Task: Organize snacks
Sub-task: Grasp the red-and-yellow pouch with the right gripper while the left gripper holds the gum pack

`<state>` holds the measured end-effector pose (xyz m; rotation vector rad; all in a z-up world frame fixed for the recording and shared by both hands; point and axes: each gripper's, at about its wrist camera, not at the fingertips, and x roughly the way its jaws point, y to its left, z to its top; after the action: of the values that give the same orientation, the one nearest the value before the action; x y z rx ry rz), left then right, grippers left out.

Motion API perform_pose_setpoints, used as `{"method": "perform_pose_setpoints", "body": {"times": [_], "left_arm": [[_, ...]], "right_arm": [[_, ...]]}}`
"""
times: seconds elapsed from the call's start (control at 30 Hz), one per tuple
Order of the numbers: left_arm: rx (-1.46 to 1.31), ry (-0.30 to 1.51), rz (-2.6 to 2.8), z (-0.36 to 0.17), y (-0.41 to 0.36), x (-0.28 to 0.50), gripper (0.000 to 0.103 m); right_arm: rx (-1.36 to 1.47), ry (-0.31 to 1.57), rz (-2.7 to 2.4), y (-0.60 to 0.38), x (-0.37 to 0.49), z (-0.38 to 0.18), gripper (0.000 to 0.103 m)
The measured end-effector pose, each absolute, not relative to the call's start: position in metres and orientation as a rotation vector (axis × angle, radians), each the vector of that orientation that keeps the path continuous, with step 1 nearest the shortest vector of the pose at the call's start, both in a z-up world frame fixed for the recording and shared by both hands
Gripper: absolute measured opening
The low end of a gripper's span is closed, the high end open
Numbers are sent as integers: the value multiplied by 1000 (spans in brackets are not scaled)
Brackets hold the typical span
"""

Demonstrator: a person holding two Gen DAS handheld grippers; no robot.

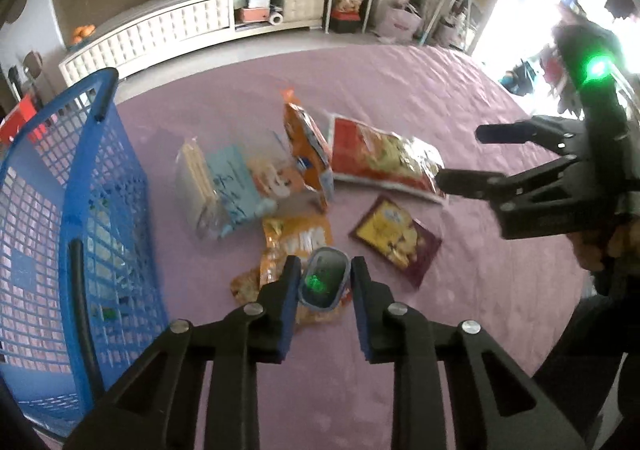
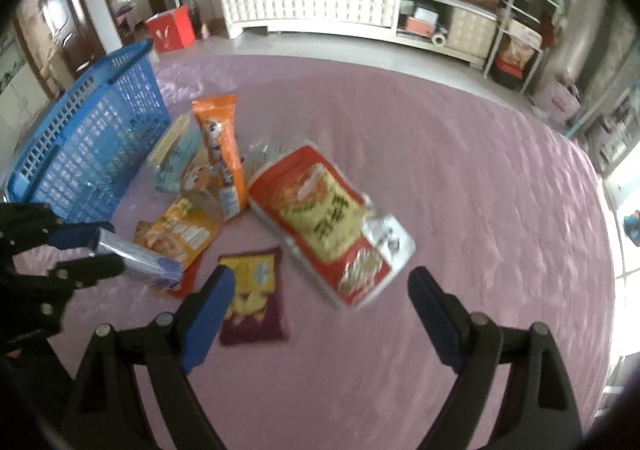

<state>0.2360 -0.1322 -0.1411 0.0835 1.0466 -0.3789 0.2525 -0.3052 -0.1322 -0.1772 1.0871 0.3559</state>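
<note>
Black two-finger left gripper [image 1: 325,286] with blue pads sits right at the lens, pinched in on a small silvery foil-wrapped snack packet with a bluish end [image 1: 323,282]. From the right wrist view the packet [image 2: 136,258] has its long axis running from about 10 o'clock to 4 o'clock, bluish end sticking out toward 4, held up off the purple quilted cloth [image 1: 460,322].

Right gripper [image 2: 322,304] is spread wide with nothing between its pads, hanging above the cloth near the flat dark purple and yellow snack bag [image 2: 253,302].

Progress-wise I'd say it's early. The blue plastic lattice basket [image 1: 96,217] at 9 o'clock has maybe something inside, can't really tell through the mesh. Still out on the cloth: the big red and yellow bag [image 2: 332,226], the tall orange bag [image 2: 220,153] and a few more, so most of the sorting is left.
</note>
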Motion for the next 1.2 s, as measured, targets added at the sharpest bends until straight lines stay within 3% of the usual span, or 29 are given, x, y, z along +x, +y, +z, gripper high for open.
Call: {"method": "perform_pose_setpoints", "body": {"times": [0.47,0.6,0.67,0.9,1.2], "left_arm": [[76,1049,-394,-148,-143,265,18],[72,1056,-393,-146,-145,266,18],[75,1054,-396,-144,-144,264,18],[37,1053,-384,-144,-139,261,18],[19,1007,-407,-119,-129,250,18]], "right_arm": [[-305,1206,548,-289,319,-196,91],[-351,1155,591,-285,317,-200,95],[-348,1134,601,-286,312,-198,90],[-331,1120,573,-282,296,-188,54],[-303,1078,511,-280,269,-151,49]]}}
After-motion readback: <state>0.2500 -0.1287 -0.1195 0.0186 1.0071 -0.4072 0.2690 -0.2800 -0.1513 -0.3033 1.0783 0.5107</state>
